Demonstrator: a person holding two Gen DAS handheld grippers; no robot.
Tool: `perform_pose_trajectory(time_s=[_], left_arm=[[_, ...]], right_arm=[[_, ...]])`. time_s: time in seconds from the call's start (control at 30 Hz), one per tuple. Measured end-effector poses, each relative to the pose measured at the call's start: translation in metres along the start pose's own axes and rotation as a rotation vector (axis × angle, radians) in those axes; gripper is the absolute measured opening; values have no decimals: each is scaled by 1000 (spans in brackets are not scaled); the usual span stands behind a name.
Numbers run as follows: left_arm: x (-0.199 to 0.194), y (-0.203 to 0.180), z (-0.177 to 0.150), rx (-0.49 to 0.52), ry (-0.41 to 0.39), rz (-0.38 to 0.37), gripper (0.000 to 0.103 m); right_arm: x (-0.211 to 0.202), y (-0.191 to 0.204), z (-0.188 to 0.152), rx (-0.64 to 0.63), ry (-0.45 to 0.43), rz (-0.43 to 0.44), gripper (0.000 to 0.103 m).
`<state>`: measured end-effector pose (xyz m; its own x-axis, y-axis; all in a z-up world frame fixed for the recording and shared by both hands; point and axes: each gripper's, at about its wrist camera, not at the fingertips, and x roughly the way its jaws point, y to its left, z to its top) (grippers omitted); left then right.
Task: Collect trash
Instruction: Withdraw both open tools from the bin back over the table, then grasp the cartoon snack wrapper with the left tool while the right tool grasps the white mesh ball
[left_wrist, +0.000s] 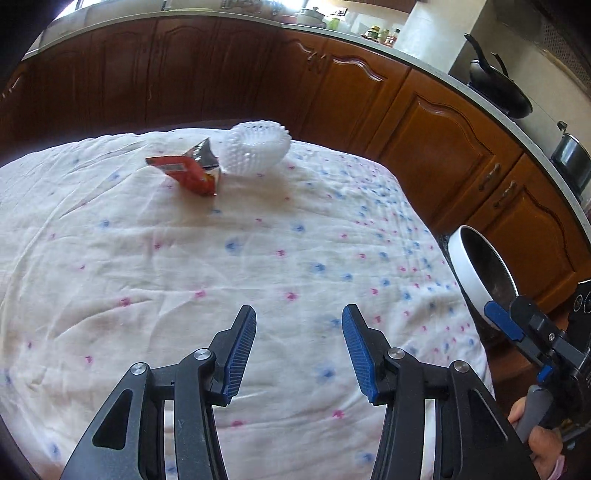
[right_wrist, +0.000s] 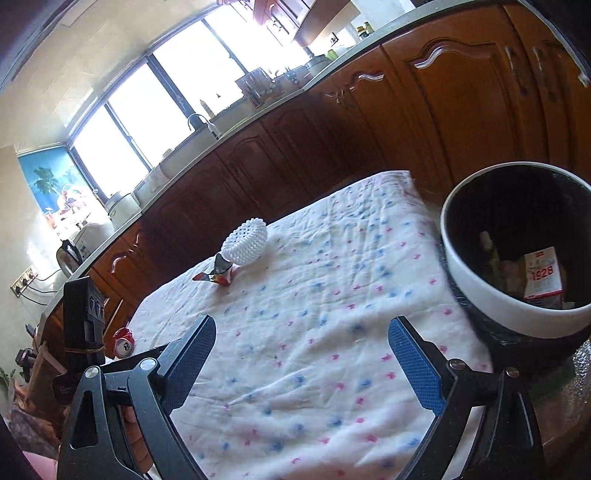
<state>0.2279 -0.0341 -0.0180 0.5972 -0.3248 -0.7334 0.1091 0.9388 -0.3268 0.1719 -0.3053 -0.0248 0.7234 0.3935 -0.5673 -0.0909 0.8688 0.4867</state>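
An orange snack wrapper (left_wrist: 188, 170) lies on the white dotted cloth at the table's far side, touching a white foam fruit net (left_wrist: 256, 148). Both also show in the right wrist view: the wrapper (right_wrist: 218, 275) and the net (right_wrist: 245, 242). My left gripper (left_wrist: 299, 325) is open and empty, low over the near part of the cloth. My right gripper (right_wrist: 301, 334) is open and empty, over the cloth beside the bin. A white-rimmed bin with a black liner (right_wrist: 480, 288) stands at the table's right edge and holds a red and white carton (right_wrist: 543, 277). The bin also shows in the left wrist view (left_wrist: 469, 273).
The cloth-covered table (left_wrist: 184, 266) fills the middle. Brown kitchen cabinets (left_wrist: 436, 147) stand close behind and to the right. A crushed red can (right_wrist: 123, 341) lies off the table's left edge. The right gripper (left_wrist: 535, 332) shows at the left view's right edge.
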Motion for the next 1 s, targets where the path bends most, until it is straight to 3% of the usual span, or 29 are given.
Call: perform_pose_trajectory(time_s=[0.3,0.57,0.73,0.83,0.9,1.0], left_arm=[[-4,45,12,-89,7,33,55],[14,71,55,-166,21,27,57],[37,80,83,-208,26,18,58],[53,83,98,-216,12,62,58],[65,86,105,-227,16,78,59],[82,88,112,-242,22,84,58]], right_arm=[[39,28,6,-49,35,-20,97],[96,48,23,-108,167,-36,97],[138,52,47,-45,207,6,97],[165,51,64,6,207,50,97],[181,52,73,25,198,58,94],[210,54,83,49,219,72,75]])
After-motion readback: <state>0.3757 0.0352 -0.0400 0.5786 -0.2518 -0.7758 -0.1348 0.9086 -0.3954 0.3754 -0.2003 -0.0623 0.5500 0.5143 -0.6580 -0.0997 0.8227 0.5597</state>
